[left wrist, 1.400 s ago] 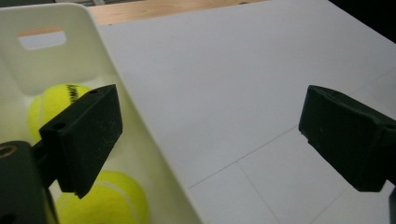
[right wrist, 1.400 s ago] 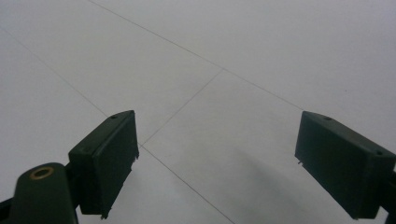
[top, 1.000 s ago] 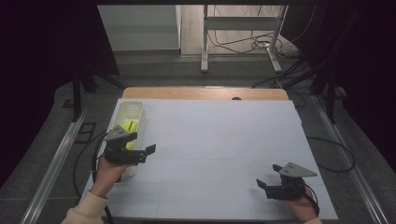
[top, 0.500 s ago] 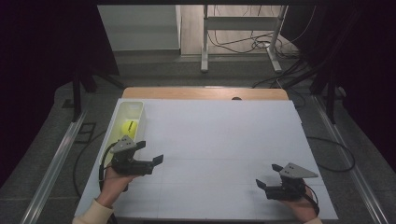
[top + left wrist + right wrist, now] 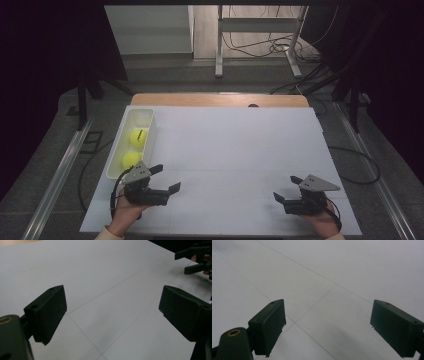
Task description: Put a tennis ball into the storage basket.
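Black left claw (image 5: 167, 178) empty, right claw (image 5: 192, 261) cropped

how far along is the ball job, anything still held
Done: two tennis balls lie in the white bin. In hand: nothing; the left gripper, its jaws just closing slightly, and the right gripper are both open above the white table. No other balls visible.

Nothing can be read. The upper tennis ball (image 5: 138, 137), in the white tray (image 5: 116, 155) at the left of the high view, bears a dark mark, too small to make out.
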A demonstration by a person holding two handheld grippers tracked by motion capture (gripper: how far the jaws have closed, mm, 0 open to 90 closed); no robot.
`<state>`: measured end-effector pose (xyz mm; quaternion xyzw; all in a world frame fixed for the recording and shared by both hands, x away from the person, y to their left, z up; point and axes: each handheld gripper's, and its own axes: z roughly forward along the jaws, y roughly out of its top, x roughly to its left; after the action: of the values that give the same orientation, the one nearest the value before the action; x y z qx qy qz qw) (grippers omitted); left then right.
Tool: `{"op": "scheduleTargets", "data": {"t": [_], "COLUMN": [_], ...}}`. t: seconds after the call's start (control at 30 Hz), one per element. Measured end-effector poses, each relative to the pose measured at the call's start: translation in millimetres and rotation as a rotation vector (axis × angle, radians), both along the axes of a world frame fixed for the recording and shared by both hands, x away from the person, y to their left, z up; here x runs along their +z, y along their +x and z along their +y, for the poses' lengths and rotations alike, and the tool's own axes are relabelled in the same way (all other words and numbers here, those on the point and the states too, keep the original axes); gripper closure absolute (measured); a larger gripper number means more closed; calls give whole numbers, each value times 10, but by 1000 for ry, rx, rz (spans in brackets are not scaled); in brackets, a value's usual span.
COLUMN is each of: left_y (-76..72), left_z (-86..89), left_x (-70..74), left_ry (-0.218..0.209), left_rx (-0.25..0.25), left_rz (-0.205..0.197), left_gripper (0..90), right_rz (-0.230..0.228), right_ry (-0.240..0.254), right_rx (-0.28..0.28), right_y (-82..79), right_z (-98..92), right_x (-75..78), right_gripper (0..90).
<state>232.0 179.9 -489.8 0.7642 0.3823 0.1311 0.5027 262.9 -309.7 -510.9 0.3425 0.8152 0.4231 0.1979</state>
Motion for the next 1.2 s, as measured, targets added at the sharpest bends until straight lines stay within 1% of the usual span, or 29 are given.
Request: {"op": "scheduleTargets", "data": {"t": [0.1,0.2,0.3,0.47,0.6,0.7,0.73,0.8,0.97,1.2], "left_y": [-4,9,32,61,64,59,58,58,54,49], "left_z": [-19,-40,-33,5,8,3,0,1,17,19], "left_x": [-69,-172,-247,-326,-337,-327,-324,-324,-324,-312], "left_ry": [5,31,46,47,47,55,63,66,54,46], "left_rx": [-21,-36,-33,-9,-10,-13,-11,-9,0,0], "left_rz": [6,9,11,18,20,15,17,19,27,30], "left_gripper": [110,112,107,105,105,105,105,105,105,105], "right_rz": [-3,-2,0,3,8,6,4,3,-7,-17], "right_ry": [0,2,0,1,-2,-2,0,-1,11,9], "right_rx": [3,6,9,14,17,29,35,36,38,41], "right_y": [-3,-6,-4,2,5,4,4,3,-1,-6], "right_z": [1,3,3,6,8,8,9,11,9,12], "right_x": [1,0,-4,-15,-22,-24,-23,-23,-16,-11], "right_gripper": [134,134,133,133,132,132,131,131,131,131]}}
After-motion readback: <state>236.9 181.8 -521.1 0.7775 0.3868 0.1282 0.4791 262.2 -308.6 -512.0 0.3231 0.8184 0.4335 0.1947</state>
